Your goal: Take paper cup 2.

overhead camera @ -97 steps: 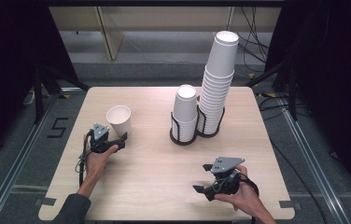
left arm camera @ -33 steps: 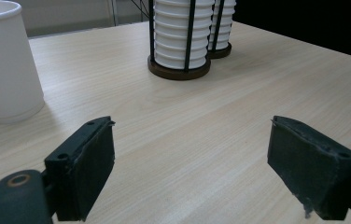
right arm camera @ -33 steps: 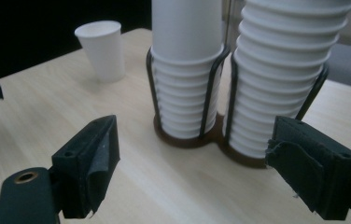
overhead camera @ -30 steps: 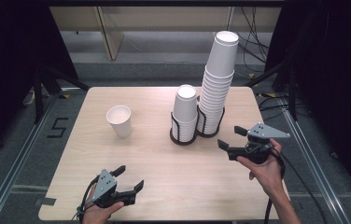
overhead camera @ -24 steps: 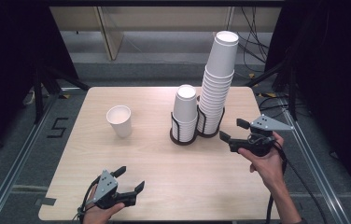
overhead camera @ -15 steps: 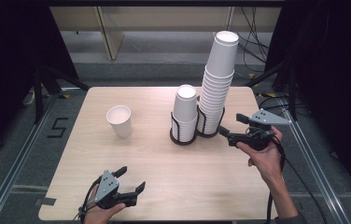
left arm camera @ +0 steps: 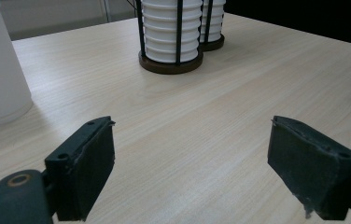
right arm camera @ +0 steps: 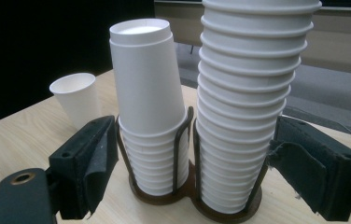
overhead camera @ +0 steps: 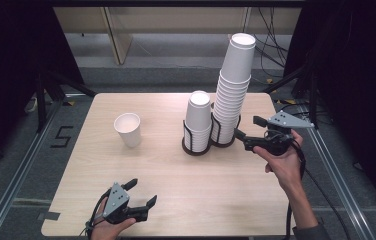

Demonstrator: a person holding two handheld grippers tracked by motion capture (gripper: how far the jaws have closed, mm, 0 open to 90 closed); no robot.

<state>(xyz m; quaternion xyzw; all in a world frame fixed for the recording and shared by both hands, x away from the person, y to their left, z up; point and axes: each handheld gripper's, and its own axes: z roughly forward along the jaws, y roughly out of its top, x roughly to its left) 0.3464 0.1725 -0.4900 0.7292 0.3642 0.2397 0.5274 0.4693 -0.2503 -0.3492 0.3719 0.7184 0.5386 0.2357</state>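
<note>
Hands first, since that's where the pose is. Low in the high view, near the bottom edge and left of centre, the left gripper (overhead camera: 141,192) sits just above the near edge of the table (overhead camera: 226,185), held from below by a hand (overhead camera: 107,229) that barely pokes into frame. It points up and to the right across the wood. Its jaws stand well apart with bare tabletop between them, so nothing is held; the left gripper view shows the same thing, both black pads wide with only wood grain in the gap.

Over at centre right, the right gripper (overhead camera: 248,131) is held up off the table, forearm running in diagonally from the lower right corner, wrist cocked so the tool points left at the cup stacks. Its jaws are spread wide and hold nothing. In the right gripper view the pads frame both stacks without touching them.

Cups: the tall stack (overhead camera: 233,85) stands in its wire holder right of centre, leaning a bit toward the upper right, just beside the right gripper's tips. The short stack (overhead camera: 197,120) is in the holder touching it on the left. A single cup (overhead camera: 127,129) stands upright on the table, left of centre, well apart from both grippers.
</note>
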